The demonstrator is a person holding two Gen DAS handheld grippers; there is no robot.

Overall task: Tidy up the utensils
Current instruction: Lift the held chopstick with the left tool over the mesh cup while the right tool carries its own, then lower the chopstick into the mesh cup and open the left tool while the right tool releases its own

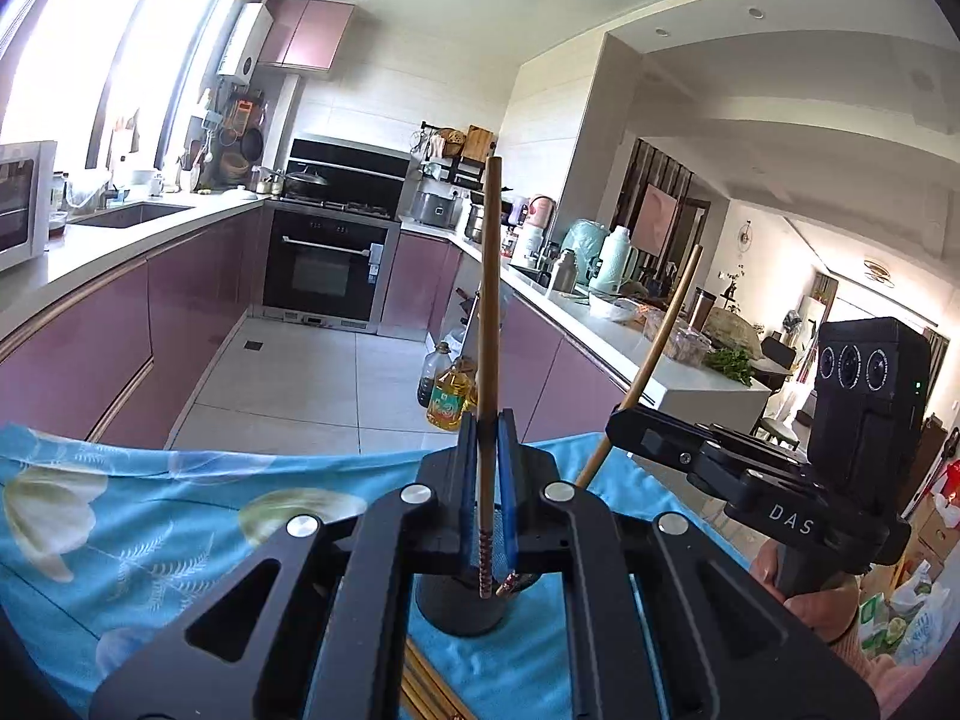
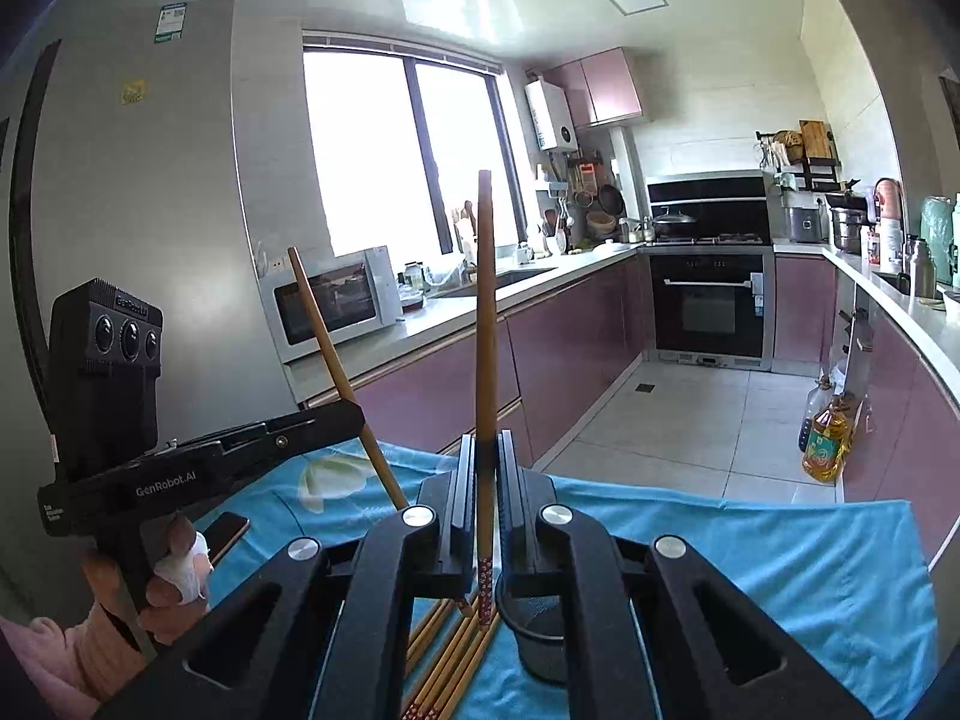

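My left gripper (image 1: 487,427) is shut on a wooden chopstick (image 1: 489,300) that stands nearly upright, its patterned end hanging over a black mesh holder (image 1: 462,612). My right gripper (image 2: 485,444) is likewise shut on an upright chopstick (image 2: 485,330). In the right wrist view the holder (image 2: 540,636) sits just right of and below the jaws. Several more chopsticks (image 2: 447,660) lie on the blue floral cloth (image 2: 780,570). Each view also shows the other gripper from the side, the right gripper (image 1: 615,429) and the left gripper (image 2: 359,414), each with its slanted chopstick.
A phone (image 2: 225,531) lies on the cloth at the left. Oil bottles (image 2: 825,438) stand on the tiled floor beyond the table edge. Pink cabinets and counters line both sides, with an oven (image 1: 327,267) at the far end and a fridge (image 2: 150,210) at left.
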